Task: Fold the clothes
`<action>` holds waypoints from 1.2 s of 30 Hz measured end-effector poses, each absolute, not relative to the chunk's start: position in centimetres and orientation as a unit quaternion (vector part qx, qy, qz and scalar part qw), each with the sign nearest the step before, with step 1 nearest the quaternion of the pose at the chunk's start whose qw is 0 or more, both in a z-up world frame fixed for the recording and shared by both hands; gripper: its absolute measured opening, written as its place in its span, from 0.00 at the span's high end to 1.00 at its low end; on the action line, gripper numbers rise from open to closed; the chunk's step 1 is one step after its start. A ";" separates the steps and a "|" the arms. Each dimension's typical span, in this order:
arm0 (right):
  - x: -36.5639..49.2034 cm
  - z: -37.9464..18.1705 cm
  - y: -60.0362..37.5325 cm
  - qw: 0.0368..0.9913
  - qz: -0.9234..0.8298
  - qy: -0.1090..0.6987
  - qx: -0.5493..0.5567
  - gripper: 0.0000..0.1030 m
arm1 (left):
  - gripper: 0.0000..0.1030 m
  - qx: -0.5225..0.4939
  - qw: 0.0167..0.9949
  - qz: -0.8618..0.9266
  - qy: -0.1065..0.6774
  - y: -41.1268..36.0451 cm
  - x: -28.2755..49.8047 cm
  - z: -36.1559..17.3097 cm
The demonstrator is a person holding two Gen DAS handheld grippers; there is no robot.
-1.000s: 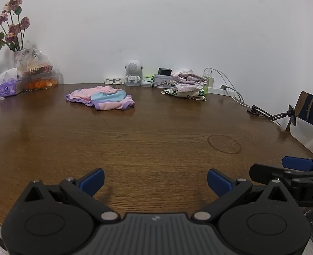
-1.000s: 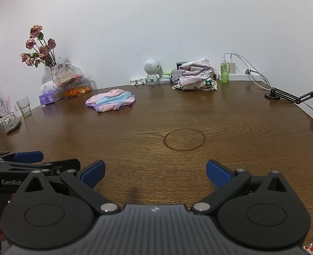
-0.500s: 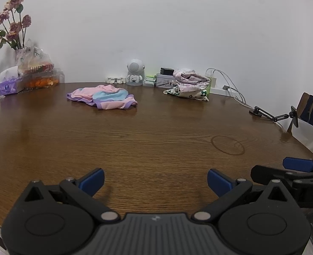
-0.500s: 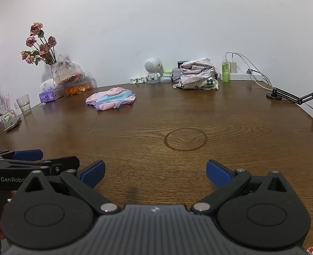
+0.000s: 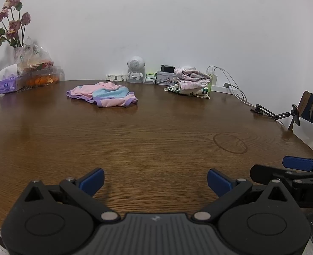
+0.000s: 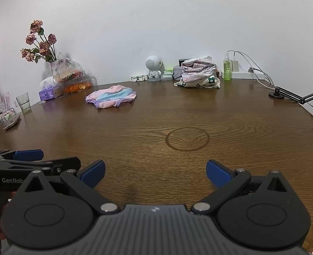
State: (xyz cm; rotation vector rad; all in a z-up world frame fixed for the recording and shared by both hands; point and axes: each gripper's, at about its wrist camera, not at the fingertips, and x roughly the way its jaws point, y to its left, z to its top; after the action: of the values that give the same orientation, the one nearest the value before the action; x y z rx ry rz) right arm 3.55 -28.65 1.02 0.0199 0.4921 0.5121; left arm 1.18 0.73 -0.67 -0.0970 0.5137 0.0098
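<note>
A crumpled pink, blue and purple garment (image 5: 105, 95) lies on the far part of the round wooden table (image 5: 135, 140); it also shows in the right wrist view (image 6: 111, 97). A pile of folded floral clothes (image 5: 190, 82) sits at the back by the wall, also in the right wrist view (image 6: 199, 72). My left gripper (image 5: 155, 180) is open and empty, low over the near table edge. My right gripper (image 6: 154, 173) is open and empty, beside the left one. Both are far from the clothes.
Along the back stand a vase of roses (image 5: 9, 31), a tissue box (image 5: 7, 85), a snack container (image 5: 41, 78), a small robot figure (image 5: 135, 69), a green bottle (image 6: 227, 68) and chargers with cables (image 6: 260, 74). A glass (image 6: 24, 103) stands left. A phone-holder arm (image 5: 275, 112) sits right.
Both grippers have drifted slightly; the view has shifted a little so the clothes sit marginally further right in the left wrist view. Jaws stay open.
</note>
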 end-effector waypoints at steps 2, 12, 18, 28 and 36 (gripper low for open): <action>3.6 1.1 -28.7 0.937 0.251 0.242 0.010 0.00 | 0.00 -0.048 0.966 0.006 0.253 0.7 1.2 -0.7; 3.6 1.3 -28.5 0.937 0.252 0.242 0.010 0.00 | 0.00 -0.045 0.967 0.006 0.251 0.7 1.1 -0.8; 3.6 1.4 -28.5 0.937 0.252 0.242 0.010 0.00 | 0.00 -0.044 0.967 0.007 0.251 0.7 1.1 -0.8; 3.7 1.4 -28.3 0.938 0.247 0.245 0.008 0.00 | 0.00 -0.044 0.967 0.009 0.253 0.7 1.1 -0.8; 4.9 2.1 -27.2 0.929 0.272 0.251 -0.002 0.00 | 0.00 -0.033 0.969 0.017 0.246 1.7 2.3 0.1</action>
State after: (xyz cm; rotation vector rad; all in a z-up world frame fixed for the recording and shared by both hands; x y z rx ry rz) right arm 4.87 -27.23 2.09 -0.0049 0.5151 0.5569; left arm 2.29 1.70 0.09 -0.0662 0.4976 0.0336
